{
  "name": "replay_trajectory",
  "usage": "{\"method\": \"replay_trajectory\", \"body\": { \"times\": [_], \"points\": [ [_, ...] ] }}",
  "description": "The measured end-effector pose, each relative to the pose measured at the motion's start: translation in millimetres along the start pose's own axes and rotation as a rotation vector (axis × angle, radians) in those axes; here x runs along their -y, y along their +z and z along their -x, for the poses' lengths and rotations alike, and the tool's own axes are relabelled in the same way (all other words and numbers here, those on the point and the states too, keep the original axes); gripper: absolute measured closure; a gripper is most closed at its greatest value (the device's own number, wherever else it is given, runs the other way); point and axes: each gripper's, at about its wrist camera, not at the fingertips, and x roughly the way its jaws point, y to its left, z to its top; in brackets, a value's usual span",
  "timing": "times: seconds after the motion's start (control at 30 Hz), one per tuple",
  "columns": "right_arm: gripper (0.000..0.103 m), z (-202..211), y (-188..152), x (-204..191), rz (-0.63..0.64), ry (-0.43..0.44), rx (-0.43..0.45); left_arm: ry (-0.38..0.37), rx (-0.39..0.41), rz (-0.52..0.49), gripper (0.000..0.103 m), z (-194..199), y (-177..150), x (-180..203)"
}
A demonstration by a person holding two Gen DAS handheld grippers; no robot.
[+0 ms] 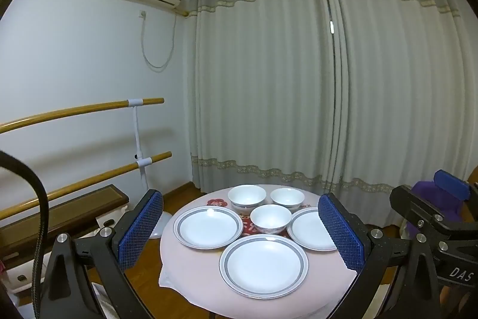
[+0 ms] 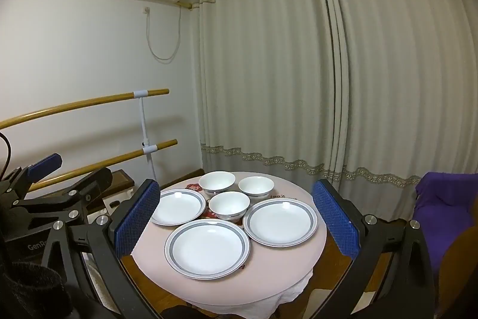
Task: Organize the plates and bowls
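Lettering "DAS" marks the right gripper (image 1: 454, 274); "GenR" the left gripper (image 2: 38, 247).

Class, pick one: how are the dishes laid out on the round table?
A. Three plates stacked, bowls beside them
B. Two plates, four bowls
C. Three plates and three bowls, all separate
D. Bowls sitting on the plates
C: three plates and three bowls each sit apart on the table, unstacked.

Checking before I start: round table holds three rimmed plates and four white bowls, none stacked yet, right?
Not quite: there are three bowls, not four, as the right wrist view shows. The three plates on the round table are unstacked.
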Motion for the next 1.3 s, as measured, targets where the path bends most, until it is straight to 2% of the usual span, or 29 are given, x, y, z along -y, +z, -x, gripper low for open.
{"method": "replay_trajectory", "body": {
  "times": [1.3],
  "points": [
    [0.000,3.8,4.1,3.0,0.016,0.010,0.019,0.008,0.023,0.004,0.001,9.5,1.5,7.0]
  ]
}}
